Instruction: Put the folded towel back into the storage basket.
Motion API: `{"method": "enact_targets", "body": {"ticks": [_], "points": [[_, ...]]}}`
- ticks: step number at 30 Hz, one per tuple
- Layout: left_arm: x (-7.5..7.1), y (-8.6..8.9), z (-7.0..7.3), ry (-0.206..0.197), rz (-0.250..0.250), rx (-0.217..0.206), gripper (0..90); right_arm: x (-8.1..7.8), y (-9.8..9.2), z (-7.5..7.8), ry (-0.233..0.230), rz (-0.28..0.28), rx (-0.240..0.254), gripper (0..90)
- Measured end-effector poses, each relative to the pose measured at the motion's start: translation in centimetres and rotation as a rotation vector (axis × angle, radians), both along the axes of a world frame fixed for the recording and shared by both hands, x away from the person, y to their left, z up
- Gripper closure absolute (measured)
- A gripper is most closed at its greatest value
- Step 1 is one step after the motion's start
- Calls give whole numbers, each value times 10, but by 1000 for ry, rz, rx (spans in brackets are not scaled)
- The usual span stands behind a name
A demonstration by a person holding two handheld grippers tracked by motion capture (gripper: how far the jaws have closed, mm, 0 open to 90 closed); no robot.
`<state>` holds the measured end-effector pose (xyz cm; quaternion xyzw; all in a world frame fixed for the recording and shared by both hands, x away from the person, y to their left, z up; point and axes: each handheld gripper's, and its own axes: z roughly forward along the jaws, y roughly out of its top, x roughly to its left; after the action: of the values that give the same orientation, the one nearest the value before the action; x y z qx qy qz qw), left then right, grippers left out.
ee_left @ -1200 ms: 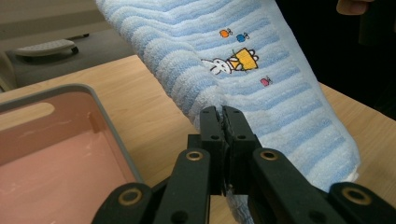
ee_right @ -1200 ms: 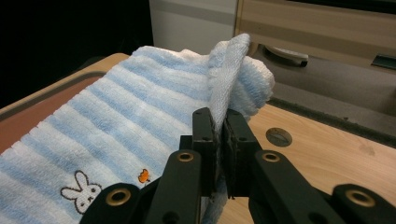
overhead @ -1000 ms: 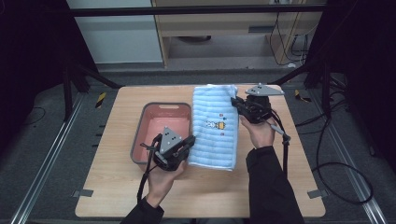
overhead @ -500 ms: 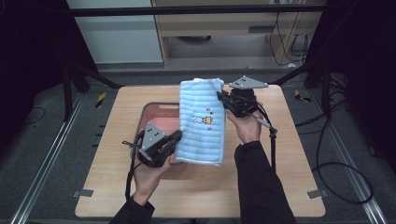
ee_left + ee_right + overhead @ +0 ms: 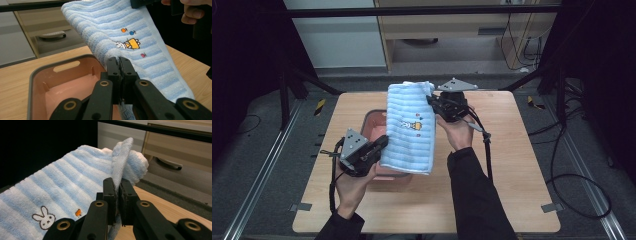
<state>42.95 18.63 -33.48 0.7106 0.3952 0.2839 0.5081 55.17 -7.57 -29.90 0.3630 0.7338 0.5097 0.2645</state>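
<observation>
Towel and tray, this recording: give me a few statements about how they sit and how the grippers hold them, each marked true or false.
1. Both grippers are shut on the towel. True.
2. The towel lies flat on the table. False: it is lifted, stretched between the left gripper and the right gripper.
3. The pink tray sits under the towel's left edge. True.
4. The towel is plain white. False: it has blue and white stripes and a small rabbit picture.

Both grippers have carried the blue striped towel (image 5: 409, 127) up off the table: it lay flat beside the pink tray (image 5: 371, 120), now it hangs slanted between the left gripper (image 5: 382, 145) and right gripper (image 5: 431, 100), seemingly over the tray.
</observation>
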Motion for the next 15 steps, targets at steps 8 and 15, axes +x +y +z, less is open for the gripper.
{"method": "enact_targets", "body": {"ticks": [8,15], "points": [[1,20,-2,3,36,1,879,7,22,1,0,19,3,849],[3,34,-3,5,59,11,879,14,39,1,-8,39,9,849]]}}
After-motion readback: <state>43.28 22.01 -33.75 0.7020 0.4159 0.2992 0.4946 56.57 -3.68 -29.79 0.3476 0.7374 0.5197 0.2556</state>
